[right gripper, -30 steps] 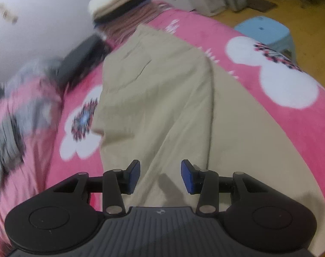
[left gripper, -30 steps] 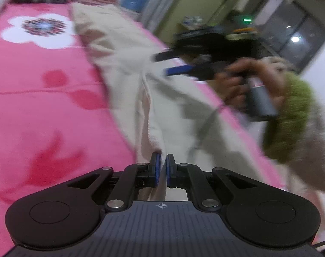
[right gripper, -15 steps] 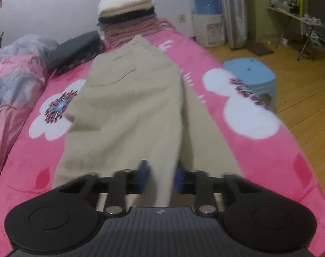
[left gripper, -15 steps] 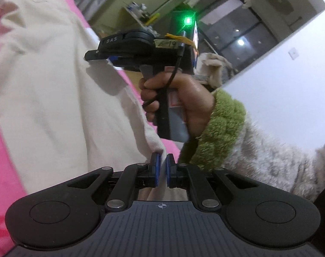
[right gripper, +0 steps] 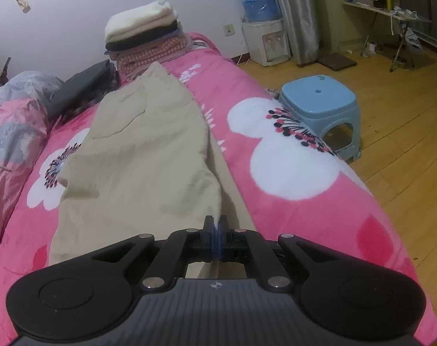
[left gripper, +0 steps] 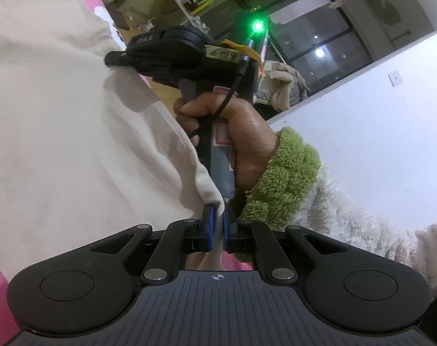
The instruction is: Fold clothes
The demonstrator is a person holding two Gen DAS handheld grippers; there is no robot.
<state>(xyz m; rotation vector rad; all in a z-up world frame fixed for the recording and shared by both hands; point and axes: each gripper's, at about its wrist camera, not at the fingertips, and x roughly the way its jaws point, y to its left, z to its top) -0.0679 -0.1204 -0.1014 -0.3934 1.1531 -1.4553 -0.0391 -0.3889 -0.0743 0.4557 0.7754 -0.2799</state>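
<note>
While the beige trousers (right gripper: 137,155) lie lengthwise on the pink flowered bed (right gripper: 304,178), the left claw (left gripper: 217,229) is clamped on a cloth corner, and the right claw (right gripper: 215,238) is pinched on a raised edge. Left to right: grey-pink duvet (right gripper: 13,109), folded stack (right gripper: 143,34), water dispenser (right gripper: 264,40), blue stool (right gripper: 322,109), wood floor (right gripper: 397,132).

We make out a handwritten tape label (left gripper: 222,54) on the right gripper's body, seen upside down, roughly "61-9", raised lettering beside it too blurred to read
</note>
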